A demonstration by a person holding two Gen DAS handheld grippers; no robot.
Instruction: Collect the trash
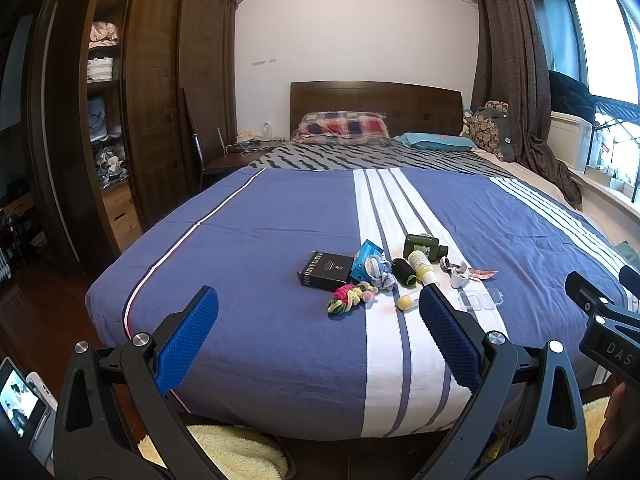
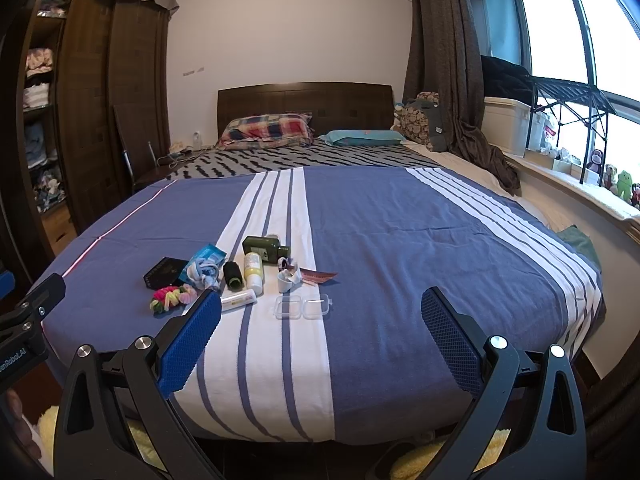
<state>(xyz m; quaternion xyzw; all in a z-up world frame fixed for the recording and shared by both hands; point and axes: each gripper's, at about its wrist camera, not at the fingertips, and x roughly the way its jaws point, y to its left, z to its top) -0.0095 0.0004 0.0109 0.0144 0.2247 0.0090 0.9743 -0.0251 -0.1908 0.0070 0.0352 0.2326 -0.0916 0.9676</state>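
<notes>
With both the left gripper [image 1: 318, 308] and right gripper [image 2: 320, 312] spread wide and empty, a grab at the cluttered pile [image 2: 240, 276] at ten o'clock could snag the hair ties [image 2: 173, 296] instead of trash.

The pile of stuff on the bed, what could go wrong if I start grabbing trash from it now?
The pile is tightly packed, so either open tool could catch a neighbour. The torn blue wrapper lies against the black box, likely no trash. The clear plastic case lies flat on soft bedding and may slip from the fingers.
</notes>
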